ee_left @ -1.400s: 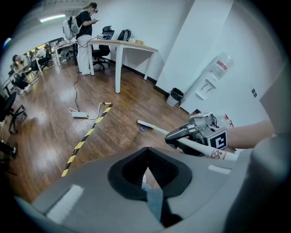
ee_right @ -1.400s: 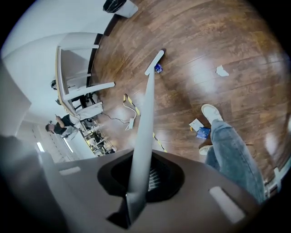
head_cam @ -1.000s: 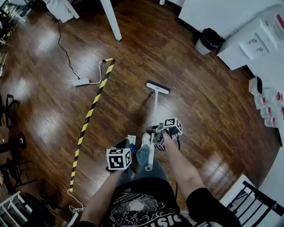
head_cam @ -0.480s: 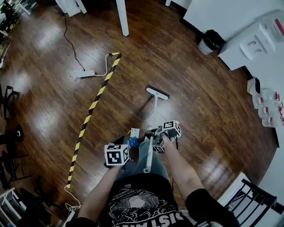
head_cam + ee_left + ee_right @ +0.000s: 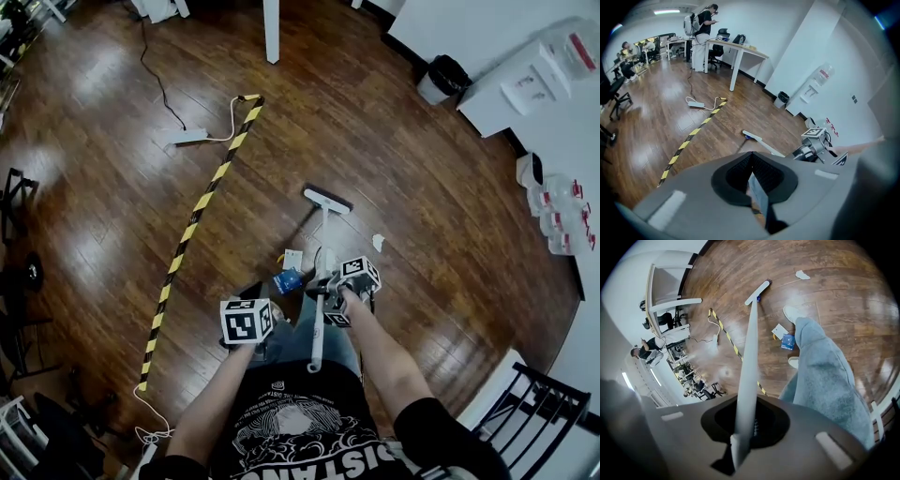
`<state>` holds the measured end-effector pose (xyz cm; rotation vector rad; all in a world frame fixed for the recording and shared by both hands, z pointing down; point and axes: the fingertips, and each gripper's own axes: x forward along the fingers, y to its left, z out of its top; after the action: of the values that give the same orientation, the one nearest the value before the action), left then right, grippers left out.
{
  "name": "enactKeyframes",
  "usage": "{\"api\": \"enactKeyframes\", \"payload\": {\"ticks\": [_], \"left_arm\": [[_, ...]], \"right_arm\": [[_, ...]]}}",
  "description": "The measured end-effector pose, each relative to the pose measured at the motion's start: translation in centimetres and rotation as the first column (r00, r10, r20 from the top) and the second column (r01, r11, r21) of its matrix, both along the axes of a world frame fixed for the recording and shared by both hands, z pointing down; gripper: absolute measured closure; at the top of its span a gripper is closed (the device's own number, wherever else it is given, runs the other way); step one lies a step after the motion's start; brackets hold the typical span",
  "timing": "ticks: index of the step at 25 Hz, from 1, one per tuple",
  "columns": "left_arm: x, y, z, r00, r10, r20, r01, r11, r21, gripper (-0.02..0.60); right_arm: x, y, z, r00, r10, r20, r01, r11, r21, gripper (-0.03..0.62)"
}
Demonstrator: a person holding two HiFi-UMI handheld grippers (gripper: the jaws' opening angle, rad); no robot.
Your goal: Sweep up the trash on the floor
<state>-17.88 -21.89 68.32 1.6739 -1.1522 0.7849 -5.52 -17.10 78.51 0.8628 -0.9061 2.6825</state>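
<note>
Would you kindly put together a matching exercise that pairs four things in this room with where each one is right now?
Things:
1. broom
2. bin
3. power strip
4. paper scrap

Places:
A. on the floor, right of the broom head
B. by the white wall
C. handle clamped in the right gripper
D. near the far end of the striped tape

Pairs: 1-C, 2-B, 3-D, 4-A.

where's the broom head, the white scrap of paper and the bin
broom head (image 5: 328, 199), head view, middle of the white bar
scrap of paper (image 5: 378, 242), head view, its centre
bin (image 5: 443, 78), head view, dark top opening
</note>
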Motion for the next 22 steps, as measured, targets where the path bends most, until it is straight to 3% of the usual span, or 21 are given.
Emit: {"api": "enactKeyframes", "payload": {"ticks": [5, 11, 22], "left_arm": [[-1.6, 3.8, 0.7, 1.0, 0.004, -0.009, -0.004, 1.0, -0.019, 0.577], [-1.0, 7.3, 1.0, 1.0, 0.008, -0.018, -0.008, 0.999, -0.031, 0.577], [3.1, 13.8, -0.2, 0.998, -0.056, 0.006, 0.056, 0.998, -0.019, 0.577]], "right_arm": [[-2.2, 4.6, -0.3, 1.0, -0.018, -0.002, 0.018, 1.0, -0.013, 0.574], [-3.6, 9.6, -1.1, 0.999, -0.024, 0.023, 0.025, 0.999, -0.025, 0.574], [-1.2, 18.4, -2.5, 0.993, -0.093, 0.07, 0.097, 0.994, -0.046, 0.574]]}}
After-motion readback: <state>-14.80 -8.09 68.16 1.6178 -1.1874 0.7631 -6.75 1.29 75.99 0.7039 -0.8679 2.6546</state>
